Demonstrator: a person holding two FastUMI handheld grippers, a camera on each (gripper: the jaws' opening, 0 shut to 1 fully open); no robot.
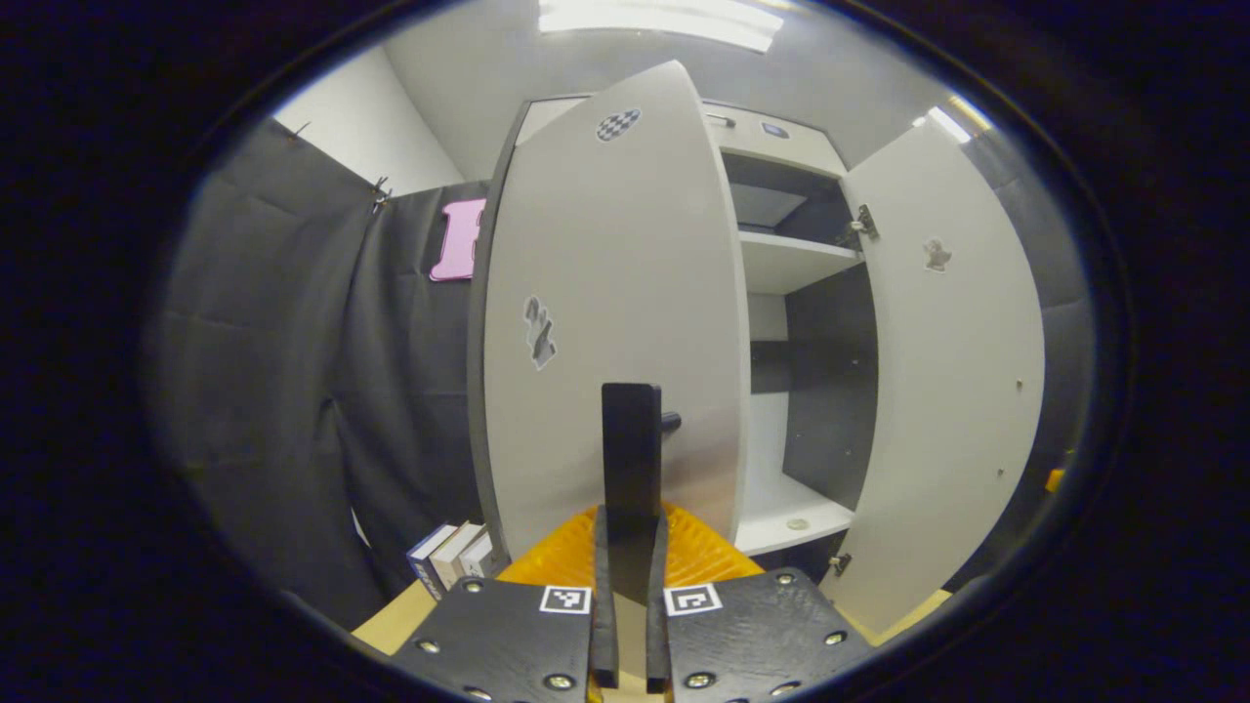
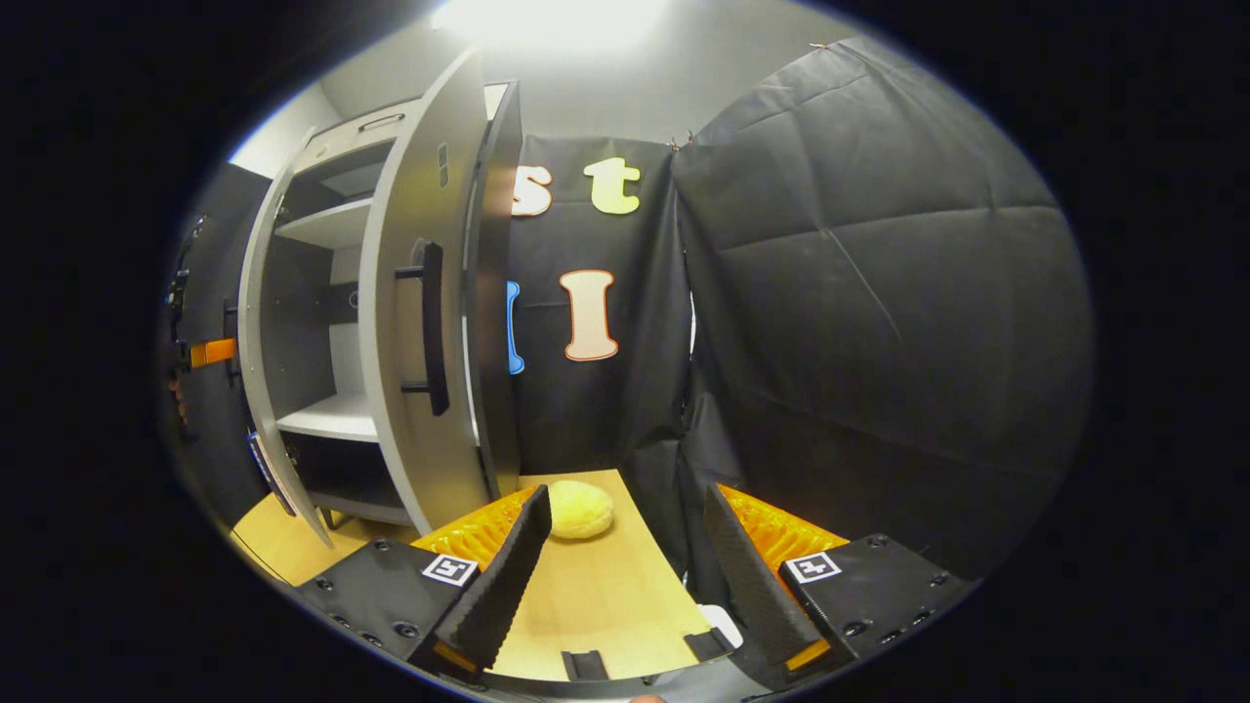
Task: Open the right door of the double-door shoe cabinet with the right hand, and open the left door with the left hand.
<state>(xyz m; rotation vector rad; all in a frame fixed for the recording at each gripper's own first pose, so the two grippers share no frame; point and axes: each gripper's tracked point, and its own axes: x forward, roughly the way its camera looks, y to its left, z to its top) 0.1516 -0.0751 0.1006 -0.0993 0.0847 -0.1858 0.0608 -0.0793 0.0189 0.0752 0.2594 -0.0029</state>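
Observation:
The pale grey shoe cabinet (image 1: 781, 264) stands with both doors swung out. In the left gripper view its left door (image 1: 605, 312) is partly open, and my left gripper (image 1: 630, 527) is shut on that door's black vertical handle (image 1: 631, 439). The right door (image 1: 947, 371) hangs wide open beside it. In the right gripper view the right door (image 2: 415, 391) with its black handle (image 2: 431, 327) is at the left. My right gripper (image 2: 627, 498) is open, off to the right of that door, with nothing between its fingers. The left door (image 2: 256, 322) shows farther left.
White shelves (image 1: 791, 259) show inside the cabinet. A few books (image 1: 451, 555) stand at the cabinet's left foot. A round yellow lump (image 2: 580, 510) lies on the wooden table (image 2: 605, 605) ahead of my right gripper. Black cloth walls close in on both sides.

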